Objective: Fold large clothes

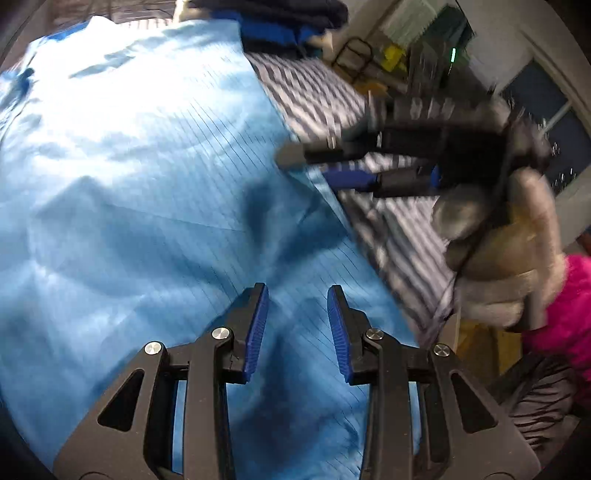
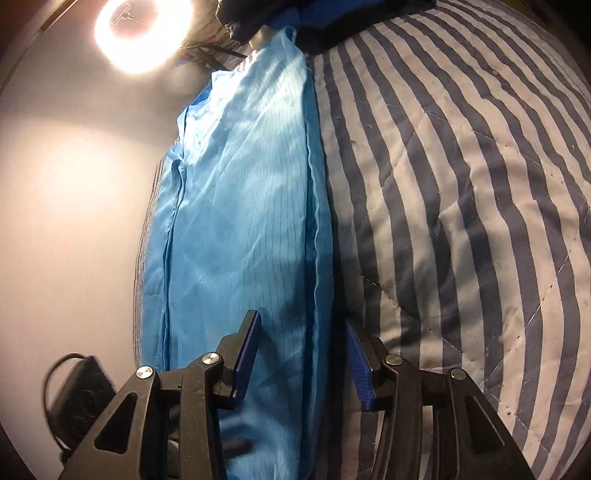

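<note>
A large light blue garment [image 1: 147, 184] lies spread on the striped bedding [image 1: 325, 96]. In the right wrist view the same garment [image 2: 240, 221] lies as a long folded strip along the bedding's [image 2: 461, 184] left side. My left gripper [image 1: 296, 288] hovers over the cloth, jaws apart, with nothing pinched. My right gripper [image 2: 301, 319] is open too, and the strip's right edge runs between its fingers without being pressed. In the left wrist view the right gripper [image 1: 317, 166] sits at the garment's right edge, held by a gloved hand [image 1: 498, 258].
A pile of dark and blue clothes [image 2: 332, 18] sits at the far end of the bed, also seen as the pile [image 1: 288, 26]. A bright ring light [image 2: 142, 33] glares top left. A black device with a cable [image 2: 81, 398] lies beside the bed. A pink sleeve [image 1: 569, 306] is at the right.
</note>
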Motion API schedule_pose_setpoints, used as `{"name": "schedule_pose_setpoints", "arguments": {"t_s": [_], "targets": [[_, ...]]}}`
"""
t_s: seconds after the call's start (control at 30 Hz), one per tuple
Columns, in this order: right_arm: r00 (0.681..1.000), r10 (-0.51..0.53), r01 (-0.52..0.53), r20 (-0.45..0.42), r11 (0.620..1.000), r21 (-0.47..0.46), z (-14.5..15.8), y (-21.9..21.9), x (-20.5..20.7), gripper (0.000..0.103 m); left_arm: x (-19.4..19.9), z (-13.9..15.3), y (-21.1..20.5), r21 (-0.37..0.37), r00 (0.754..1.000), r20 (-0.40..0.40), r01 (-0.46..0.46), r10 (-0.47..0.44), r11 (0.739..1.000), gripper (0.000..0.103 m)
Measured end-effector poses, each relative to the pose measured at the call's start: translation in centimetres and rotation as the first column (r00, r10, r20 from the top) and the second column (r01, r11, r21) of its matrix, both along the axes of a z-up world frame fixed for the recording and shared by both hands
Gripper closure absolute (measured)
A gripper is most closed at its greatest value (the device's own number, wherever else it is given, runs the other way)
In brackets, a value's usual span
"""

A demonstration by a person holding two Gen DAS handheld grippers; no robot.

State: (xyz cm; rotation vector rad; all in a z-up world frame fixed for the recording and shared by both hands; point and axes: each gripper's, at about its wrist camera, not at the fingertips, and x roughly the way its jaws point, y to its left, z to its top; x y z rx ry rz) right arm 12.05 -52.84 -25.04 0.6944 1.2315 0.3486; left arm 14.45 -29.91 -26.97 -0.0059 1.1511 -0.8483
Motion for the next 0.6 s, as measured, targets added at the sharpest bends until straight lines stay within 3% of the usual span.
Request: {"name": "schedule_pose_setpoints", "arguments": {"t_s": [0.1,0.23,0.3,0.33,0.47,0.53,0.6], "targets": [[1.000,0.007,-0.007,0.011,1.000,0.002,0.1,1.2,0.3,0.055,-0.3,0.4,-0.3,-0.010,0.999,0.031,0.021,-0.020,1.000,0.070],[0.999,0.033,-0.033,0.014,0.999,-0.008,0.3,2.4,0.8,0.055,-0.8,2.5,1.7,-0.075,0.998,0.050,-0.024,0.027,0.997,0.070],[0.999,0.039,-0.039,0.011,0.998,-0.048,0.3,3.0,1.3,0.062,-0.7,3.1,2.8,-0.091,0.994,0.075,-0.069,0.076,0.993,0.070],[0.999,0.040,-0.039,0.006,0.995,-0.090,0.2,3.4,1.4,0.072,-0.5,2.8,2.9,-0.086,0.994,0.066,-0.076,0.082,0.993,0.070],[1.000,0.019,-0.019,-0.001,0.974,-0.226,0.8,4.5,1.8,0.100,0.0,-0.4,2.2,-0.001,0.998,0.020,-0.057,0.057,0.998,0.070],[1.000,0.022,-0.020,0.003,0.954,-0.300,1.5,5.2,1.8,0.102,-0.3,0.3,2.4,0.009,0.999,0.020,-0.044,0.044,0.999,0.071],[1.000,0.030,-0.025,0.008,0.928,-0.371,2.3,6.2,1.8,0.103,-0.8,2.0,3.9,-0.044,0.998,0.009,-0.058,0.059,0.997,0.071]]}}
